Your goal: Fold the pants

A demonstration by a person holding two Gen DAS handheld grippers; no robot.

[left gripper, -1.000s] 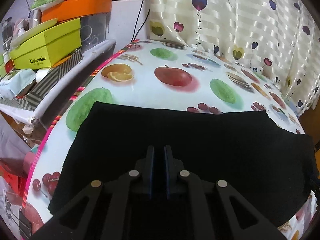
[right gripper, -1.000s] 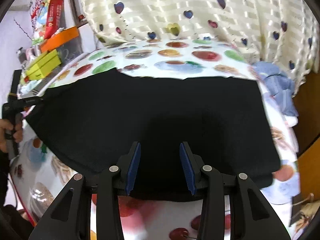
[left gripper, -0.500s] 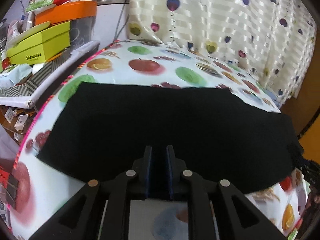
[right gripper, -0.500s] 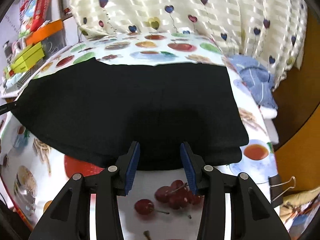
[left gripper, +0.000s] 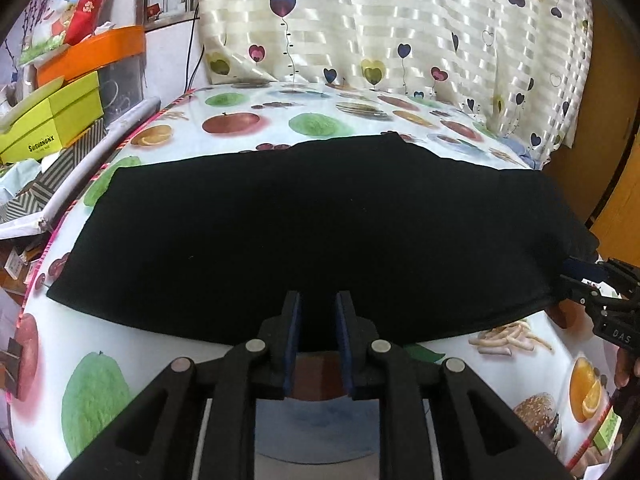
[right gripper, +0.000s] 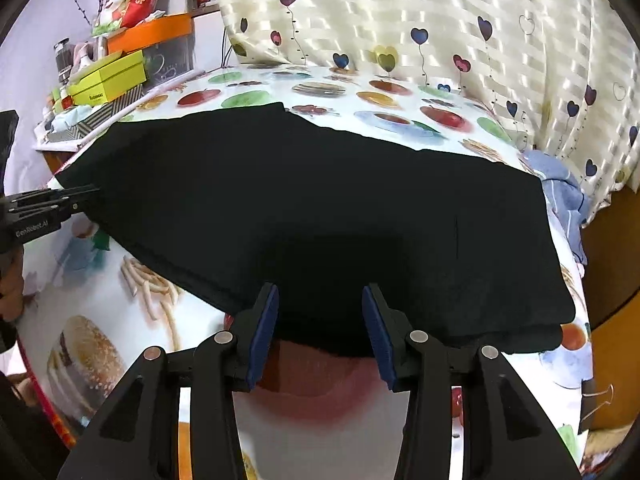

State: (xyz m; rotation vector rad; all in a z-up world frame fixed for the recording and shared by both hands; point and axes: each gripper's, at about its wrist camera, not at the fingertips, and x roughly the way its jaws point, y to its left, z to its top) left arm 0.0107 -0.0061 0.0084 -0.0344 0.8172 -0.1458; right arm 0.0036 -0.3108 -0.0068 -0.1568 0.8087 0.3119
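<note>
Black fabric pants (left gripper: 312, 232), already doubled into a flat dark slab, lie across the middle of the round worktop (left gripper: 240, 120) covered in a glossy fruit-and-food printed cloth, their near hem just ahead of both tools.

Nearest in the left wrist view, the left gripper (left gripper: 317, 334) has just been opening its blue-padded jaws; the gap is narrow and shows only the cloth below, with no fabric pinched. In the right wrist view, the right gripper (right gripper: 319, 330) stands with jaws released and set wider, bare tablecloth between them and the hem just beyond the tips.

Risks from here, as I judge them:
1. The slab looks to have at least 2 layers, visible at the right corner. A bite that takes only the top layer would peel the stack apart.
2. The glossy cloth looks slippery, so a drag could slide the whole bundle or skew it.
3. Uneven lifting by the 2 hands would leave a crooked crease.

The long axis of the pants runs left to right across both views, parallel to the near worktop edge. Which end is the waist I cannot tell. Farther back hangs a cream striped curtain (left gripper: 400, 24) with heart prints.
</note>
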